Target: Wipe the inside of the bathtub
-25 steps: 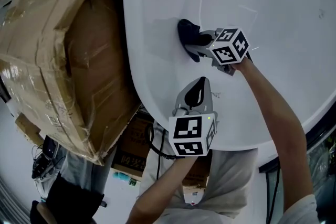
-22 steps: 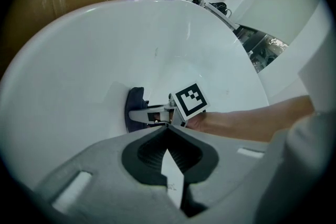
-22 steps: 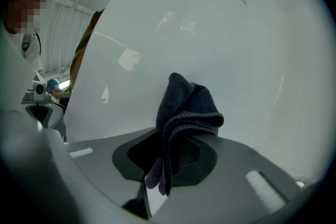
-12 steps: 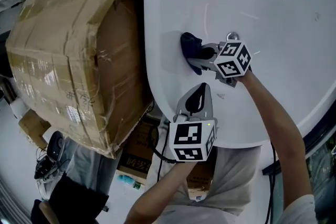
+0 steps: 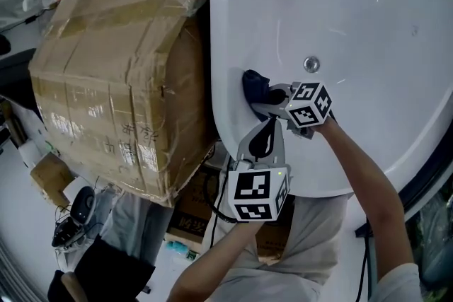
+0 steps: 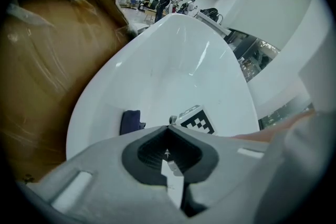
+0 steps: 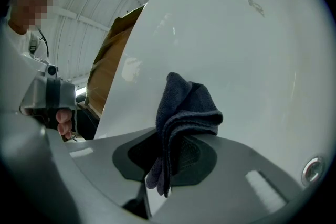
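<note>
The white bathtub (image 5: 368, 32) fills the right of the head view. A folded dark blue cloth (image 5: 255, 85) (image 7: 184, 113) presses against the tub's inner wall near its left rim. My right gripper (image 5: 271, 94) (image 7: 160, 157) is shut on the cloth, which bulges out past the jaws. My left gripper (image 5: 267, 131) (image 6: 168, 149) rests over the tub's near rim, just below the right one, jaws shut with nothing between them. In the left gripper view the cloth (image 6: 130, 121) shows on the tub wall beside the right gripper's marker cube (image 6: 195, 119).
A round metal fitting (image 5: 311, 64) (image 7: 313, 169) sits in the tub wall just right of the cloth. A large taped cardboard box (image 5: 120, 74) stands tight against the tub's left side. Smaller boxes and cables (image 5: 71, 223) lie on the floor below it.
My right gripper and the cloth have slid down the tub wall toward the near rim. The head view has shifted, so the box and tub sit further right and lower.
</note>
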### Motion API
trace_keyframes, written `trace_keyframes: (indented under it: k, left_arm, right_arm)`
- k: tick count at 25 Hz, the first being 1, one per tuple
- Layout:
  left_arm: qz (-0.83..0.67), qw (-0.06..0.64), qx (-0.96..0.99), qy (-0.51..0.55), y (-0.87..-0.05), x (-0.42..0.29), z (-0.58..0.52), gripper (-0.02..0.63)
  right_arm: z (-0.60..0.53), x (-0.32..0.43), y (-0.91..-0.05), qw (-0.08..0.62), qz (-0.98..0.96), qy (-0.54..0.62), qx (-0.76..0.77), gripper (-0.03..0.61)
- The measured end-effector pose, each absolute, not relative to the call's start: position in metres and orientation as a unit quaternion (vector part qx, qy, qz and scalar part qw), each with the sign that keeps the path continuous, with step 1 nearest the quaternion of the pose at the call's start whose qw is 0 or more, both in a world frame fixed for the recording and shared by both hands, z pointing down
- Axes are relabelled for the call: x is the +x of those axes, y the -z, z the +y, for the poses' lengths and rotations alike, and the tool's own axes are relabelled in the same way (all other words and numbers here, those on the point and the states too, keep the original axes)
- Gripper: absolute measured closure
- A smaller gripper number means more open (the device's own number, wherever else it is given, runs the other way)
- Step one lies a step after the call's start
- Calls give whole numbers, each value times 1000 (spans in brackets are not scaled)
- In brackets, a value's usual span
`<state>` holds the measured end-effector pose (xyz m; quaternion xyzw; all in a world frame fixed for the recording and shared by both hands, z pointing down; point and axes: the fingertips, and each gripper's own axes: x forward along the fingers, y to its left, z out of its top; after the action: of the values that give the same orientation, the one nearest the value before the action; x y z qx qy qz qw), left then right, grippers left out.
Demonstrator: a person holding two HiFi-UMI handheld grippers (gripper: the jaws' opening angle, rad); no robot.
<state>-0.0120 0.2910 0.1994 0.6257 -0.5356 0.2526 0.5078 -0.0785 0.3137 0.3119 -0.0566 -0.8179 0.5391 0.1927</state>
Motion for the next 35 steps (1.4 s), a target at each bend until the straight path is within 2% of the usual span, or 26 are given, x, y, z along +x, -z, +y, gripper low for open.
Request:
trace_keyframes:
  k: [20, 26, 35]
  left_arm:
    - [-507, 452, 680, -276, -91, -10, 256, 615]
    - [-504, 428, 703, -262, -46, -2, 234, 615]
    - [-494, 385, 739, -248, 57, 19, 213, 615]
  right_arm:
    - [317, -64, -182, 146, -812, -565, -17, 525]
    - [291, -26, -145, 159, -814, -556, 61, 525]
    - [255, 51, -11, 98, -826, -521, 192, 525]
